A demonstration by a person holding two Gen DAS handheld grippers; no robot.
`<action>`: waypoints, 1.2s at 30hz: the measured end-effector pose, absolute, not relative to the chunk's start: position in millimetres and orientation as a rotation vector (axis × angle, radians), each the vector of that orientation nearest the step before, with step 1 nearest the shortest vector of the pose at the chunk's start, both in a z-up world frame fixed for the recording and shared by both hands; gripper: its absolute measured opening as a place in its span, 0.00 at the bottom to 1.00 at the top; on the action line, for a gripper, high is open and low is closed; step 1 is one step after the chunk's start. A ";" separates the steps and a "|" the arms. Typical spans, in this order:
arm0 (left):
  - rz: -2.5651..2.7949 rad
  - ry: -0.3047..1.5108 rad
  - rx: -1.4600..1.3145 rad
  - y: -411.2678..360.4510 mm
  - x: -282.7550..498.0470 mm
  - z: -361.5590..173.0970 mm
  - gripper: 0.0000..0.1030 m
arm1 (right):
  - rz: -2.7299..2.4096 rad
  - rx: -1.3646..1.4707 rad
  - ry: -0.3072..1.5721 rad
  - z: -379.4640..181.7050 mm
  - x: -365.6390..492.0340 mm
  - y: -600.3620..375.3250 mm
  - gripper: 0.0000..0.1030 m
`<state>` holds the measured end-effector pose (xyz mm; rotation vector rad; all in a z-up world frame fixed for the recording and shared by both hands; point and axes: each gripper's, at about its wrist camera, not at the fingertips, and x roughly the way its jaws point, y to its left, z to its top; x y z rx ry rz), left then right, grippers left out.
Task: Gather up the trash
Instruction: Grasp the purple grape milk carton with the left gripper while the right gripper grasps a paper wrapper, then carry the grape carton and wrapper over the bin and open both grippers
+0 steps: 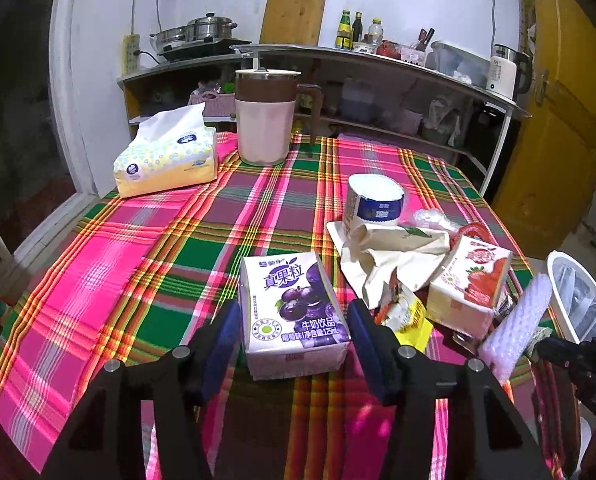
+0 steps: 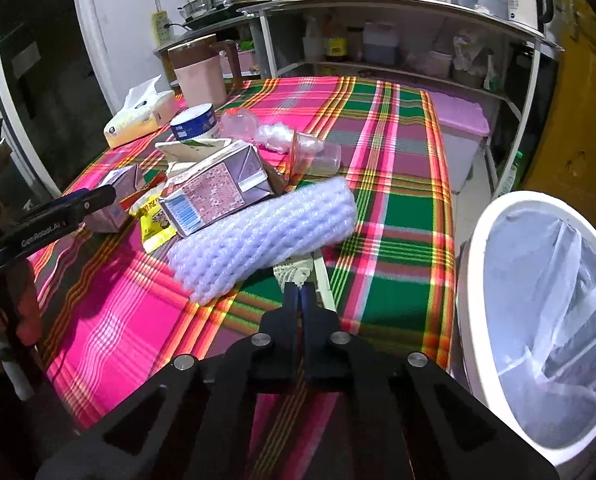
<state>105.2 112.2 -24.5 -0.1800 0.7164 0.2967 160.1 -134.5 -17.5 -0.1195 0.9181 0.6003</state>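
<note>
The left gripper (image 1: 294, 344) had its jaws spread either side of the purple milk carton (image 1: 294, 312) on the counter (image 1: 110, 264), not yet pressing it. The right gripper (image 2: 299, 296) had its jaws pressed together (on a scrap at the edge of the bubble wrap (image 2: 266, 232), it seemed). Next: close on the carton, then carry both to the lined bin (image 2: 473, 280) at right.

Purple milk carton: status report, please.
Left hand-held gripper open, straddling purple milk carton. Right hand-held gripper shut beside bubble wrap. Lined bin unobstructed.
</note>
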 end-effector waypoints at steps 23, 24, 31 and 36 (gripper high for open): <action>0.188 0.617 -0.161 77.9 62.8 18.9 0.52 | 0.589 -0.063 0.761 41.0 119.9 -164.3 0.01; 0.174 0.612 -0.162 75.3 61.7 21.2 0.52 | 0.587 -0.056 0.758 42.2 119.3 -166.6 0.01; 0.063 0.596 -0.146 42.2 67.0 35.3 0.52 | 0.552 -0.012 0.739 47.8 118.0 -188.8 0.01; -0.041 0.599 -0.117 4.3 81.9 38.6 0.52 | 0.494 0.019 0.725 50.1 118.8 -214.4 0.01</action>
